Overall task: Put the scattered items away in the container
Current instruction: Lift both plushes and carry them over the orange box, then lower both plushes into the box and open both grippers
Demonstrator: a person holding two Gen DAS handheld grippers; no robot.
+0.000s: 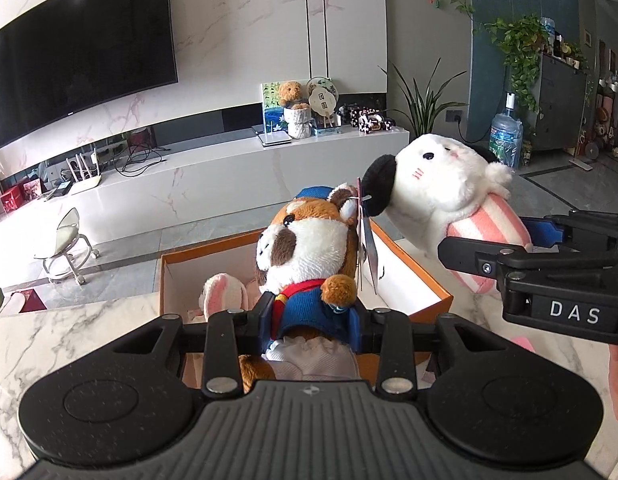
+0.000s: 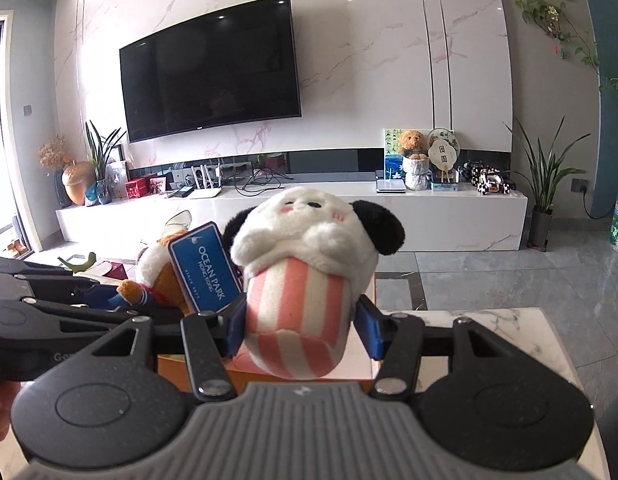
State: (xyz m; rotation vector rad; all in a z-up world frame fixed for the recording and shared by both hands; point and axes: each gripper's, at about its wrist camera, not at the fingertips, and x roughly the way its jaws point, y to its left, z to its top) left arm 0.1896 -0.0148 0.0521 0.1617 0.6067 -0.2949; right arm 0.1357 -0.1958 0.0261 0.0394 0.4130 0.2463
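Observation:
My left gripper (image 1: 313, 324) is shut on a brown-and-white red panda plush (image 1: 309, 248) in a blue outfit, held over the open orange box (image 1: 437, 294). A pink-eared bunny plush (image 1: 223, 294) lies inside the box. My right gripper (image 2: 303, 320) is shut on a white panda plush in a pink-striped cup (image 2: 305, 280), held above the box's near edge (image 2: 269, 376). The panda plush (image 1: 441, 184) also shows at the right of the left wrist view, beside the red panda plush. A blue Ocean Park tag (image 2: 205, 268) hangs from the red panda plush (image 2: 161, 268).
The box stands on a white marble table (image 1: 69, 340). Behind is a long white TV console (image 2: 349, 208) with a wall TV (image 2: 209, 68), a small stool (image 1: 67, 248) on the floor, potted plants (image 2: 545, 176) and a water bottle (image 1: 505, 136) at right.

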